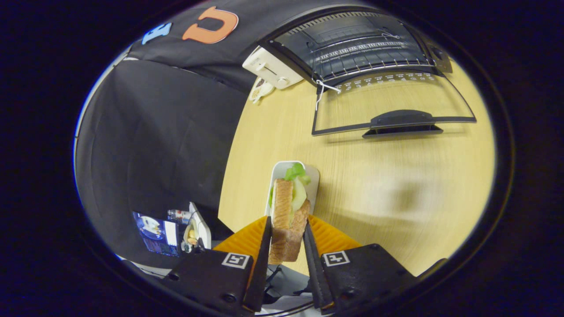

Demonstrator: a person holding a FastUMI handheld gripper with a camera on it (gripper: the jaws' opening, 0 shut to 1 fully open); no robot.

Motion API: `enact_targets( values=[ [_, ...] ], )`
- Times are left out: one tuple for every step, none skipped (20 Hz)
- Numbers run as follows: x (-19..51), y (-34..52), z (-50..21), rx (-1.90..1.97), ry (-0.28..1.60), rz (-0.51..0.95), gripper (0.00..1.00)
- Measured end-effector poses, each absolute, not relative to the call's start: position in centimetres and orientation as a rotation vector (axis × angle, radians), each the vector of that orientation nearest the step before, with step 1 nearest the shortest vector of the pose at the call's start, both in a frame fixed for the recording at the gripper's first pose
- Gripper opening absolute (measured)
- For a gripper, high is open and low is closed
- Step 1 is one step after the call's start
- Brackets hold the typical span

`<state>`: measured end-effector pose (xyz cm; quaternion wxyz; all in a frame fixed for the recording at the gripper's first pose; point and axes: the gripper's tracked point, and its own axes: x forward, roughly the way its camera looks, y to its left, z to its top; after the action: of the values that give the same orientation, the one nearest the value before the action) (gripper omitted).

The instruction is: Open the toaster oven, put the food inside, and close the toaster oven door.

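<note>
A sandwich (287, 215) of brown bread with green lettuce stands on edge between my fingers, and my gripper (286, 233) is shut on it. Its far end hangs over a small white plate (277, 174) on the light wooden table (396, 189). Beyond the fingers, across the table, the toaster oven (361, 44) stands open. Its glass door (392, 105) lies folded down flat, with the dark handle (403, 123) toward me. A wire rack (365, 53) shows inside the cavity.
A white pop-up toaster (271, 68) stands left of the oven, with a small white item (260, 90) beside it. The table's left edge drops off to black cloth. Small items (176, 226) lie low beside the left finger.
</note>
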<state>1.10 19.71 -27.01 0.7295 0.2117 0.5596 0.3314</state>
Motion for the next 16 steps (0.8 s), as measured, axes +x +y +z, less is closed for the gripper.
enact_targets(
  values=[
    [1.3,19.8,-27.1,0.479,1.23,0.734,0.46],
    [1.4,19.6,-26.9,0.49,1.224,0.739,0.44],
    [1.5,19.8,-26.7,0.508,1.216,0.75,0.43],
    [1.6,19.8,-26.7,0.51,1.206,0.755,0.41],
    [1.5,19.8,-26.5,0.502,1.19,0.765,0.38],
    [1.4,19.9,-26.4,0.496,1.182,0.777,0.37],
    [1.3,19.8,-26.2,0.499,1.172,0.785,0.36],
    [1.4,19.8,-25.8,0.513,1.161,0.788,0.36],
    [1.5,19.8,-25.4,0.531,1.151,0.794,0.36],
    [1.4,19.7,-24.7,0.555,1.142,0.81,0.35],
    [1.4,19.6,-24.0,0.576,1.128,0.829,0.35],
    [1.5,19.5,-23.3,0.598,1.109,0.85,0.36],
    [1.6,19.4,-22.5,0.613,1.08,0.878,0.35],
    [1.7,19.1,-21.7,0.616,1.041,0.901,0.35],
    [2.2,18.8,-21.2,0.607,0.995,0.91,0.35],
    [2.6,18.5,-21.0,0.581,0.937,0.913,0.35]
  ],
)
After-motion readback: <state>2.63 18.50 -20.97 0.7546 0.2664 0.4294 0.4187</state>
